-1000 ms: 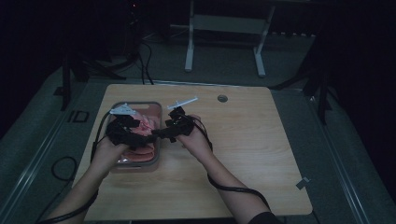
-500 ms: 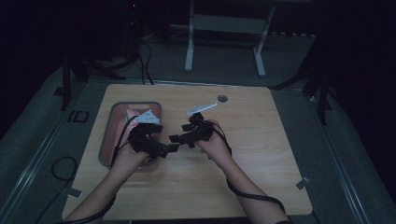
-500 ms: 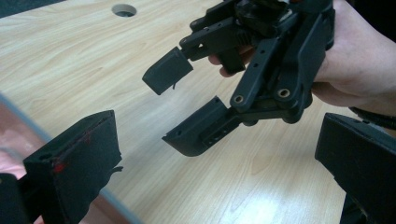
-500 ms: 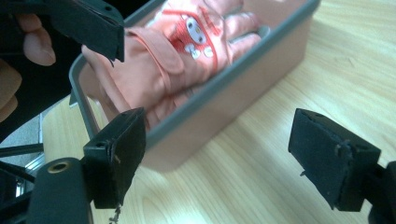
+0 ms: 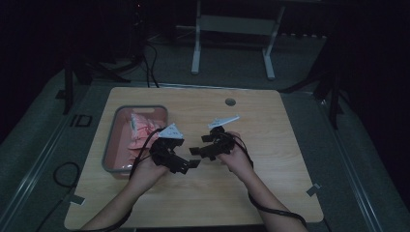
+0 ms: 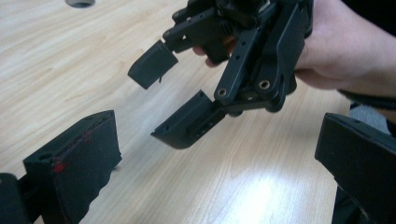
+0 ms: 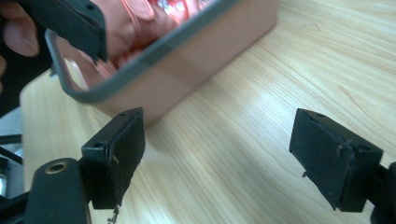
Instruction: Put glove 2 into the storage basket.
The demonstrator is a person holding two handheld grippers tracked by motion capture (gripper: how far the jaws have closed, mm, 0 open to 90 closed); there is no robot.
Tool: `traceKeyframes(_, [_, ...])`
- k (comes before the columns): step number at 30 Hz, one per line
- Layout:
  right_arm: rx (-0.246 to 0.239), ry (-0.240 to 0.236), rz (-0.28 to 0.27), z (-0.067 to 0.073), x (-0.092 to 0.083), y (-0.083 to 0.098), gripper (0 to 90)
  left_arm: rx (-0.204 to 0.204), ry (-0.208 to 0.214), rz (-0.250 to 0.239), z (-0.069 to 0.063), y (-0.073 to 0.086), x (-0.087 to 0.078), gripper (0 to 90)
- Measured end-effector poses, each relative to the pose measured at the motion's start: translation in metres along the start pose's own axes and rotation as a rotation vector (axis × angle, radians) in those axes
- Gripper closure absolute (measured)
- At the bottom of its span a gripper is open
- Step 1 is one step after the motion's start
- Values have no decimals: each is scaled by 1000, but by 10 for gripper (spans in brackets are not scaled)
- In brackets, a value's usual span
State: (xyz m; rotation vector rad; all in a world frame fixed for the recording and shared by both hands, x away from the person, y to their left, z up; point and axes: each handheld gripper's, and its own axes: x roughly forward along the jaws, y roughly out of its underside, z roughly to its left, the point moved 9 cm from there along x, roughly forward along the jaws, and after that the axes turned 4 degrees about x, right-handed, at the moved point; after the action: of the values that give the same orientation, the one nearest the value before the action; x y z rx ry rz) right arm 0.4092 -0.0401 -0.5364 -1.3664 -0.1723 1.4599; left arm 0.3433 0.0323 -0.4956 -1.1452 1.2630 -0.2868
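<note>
My left gripper (image 5: 187, 165) and right gripper (image 5: 197, 151) face each other tip to tip over bare wood at the table's middle, just right of a grey-rimmed tray (image 5: 111, 141) holding pink packets (image 5: 138, 131). In the left gripper view my left gripper (image 6: 215, 179) is open and empty, and the right gripper (image 6: 170, 95) hangs ahead of it, jaws apart, held in a hand (image 6: 336, 51). In the right gripper view my right gripper (image 7: 224, 158) is open over the wood, with the tray (image 7: 187, 60) and its pink packets (image 7: 140, 18) beyond. Nothing is held.
The wooden table (image 5: 270, 145) has a round cable hole (image 5: 230, 102) near its far edge. Cables trail from both grippers along the person's forearms. A metal stand (image 5: 232, 29) and dark floor lie beyond the table.
Both grippers have left the tray and moved right and toward the person, coming to the table's middle, where they now point at each other.
</note>
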Motion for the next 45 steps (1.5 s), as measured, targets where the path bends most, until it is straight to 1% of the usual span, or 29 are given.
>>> traceKeyframes(3, [1, -10, -9, -8, -4, 11, 182, 19, 20, 4, -6, 4, 8, 2])
traceKeyframes(7, [6, -2, -7, -16, -8, 25, 182, 32, 31, 8, -14, 9, 19, 2])
traceKeyframes(8, [2, -1, -4, -18, -10, 29, 182, 37, 40, 10, -16, 11, 21, 2])
traceKeyframes(10, [6, 4, -4, -22, -12, 35, 182, 44, 44, 23, -19, 15, 27, 2])
traceKeyframes(11, [5, 4, -7, -23, -13, 37, 182, 48, 48, 21, -20, 16, 30, 2])
traceKeyframes(15, [-12, 11, -14, -26, -18, 47, 177, 67, 63, 41, -25, 24, 40, 2])
traceKeyframes(17, [-16, 15, -9, -28, -20, 53, 174, 78, 67, 41, -27, 26, 45, 2])
traceKeyframes(20, [-14, 21, -7, -31, -23, 61, 172, 81, 94, 47, -32, 31, 52, 2])
traceKeyframes(21, [-9, 26, -5, -33, -24, 63, 170, 85, 92, 54, -32, 33, 55, 1])
traceKeyframes(23, [-5, 32, -12, -35, -25, 67, 167, 109, 89, 62, -34, 37, 60, 2])
traceKeyframes(25, [-12, 38, -23, -37, -27, 70, 159, 119, 89, 70, -35, 40, 65, 2])
traceKeyframes(29, [-7, 61, -13, -45, -28, 81, 159, 122, 90, 77, -38, 46, 75, 2])
traceKeyframes(31, [-6, 54, -27, -47, -30, 84, 159, 122, 84, 73, -39, 47, 78, 2])
traceKeyframes(34, [-8, 58, -43, -50, -33, 88, 160, 120, 86, 66, -41, 49, 83, 2])
traceKeyframes(36, [6, 71, -33, -53, -34, 93, 162, 125, 89, 67, -42, 51, 85, 2])
traceKeyframes(38, [1, 84, -41, -56, -35, 97, 162, 126, 93, 59, -44, 53, 88, 2])
traceKeyframes(42, [-8, 93, -49, -59, -38, 106, 162, 135, 101, 73, -48, 60, 92, 2])
traceKeyframes(44, [-9, 100, -60, -60, -40, 109, 162, 141, 99, 67, -49, 62, 93, 2])
traceKeyframes(45, [-18, 107, -70, -61, -42, 110, 162, 143, 100, 72, -50, 64, 94, 2])
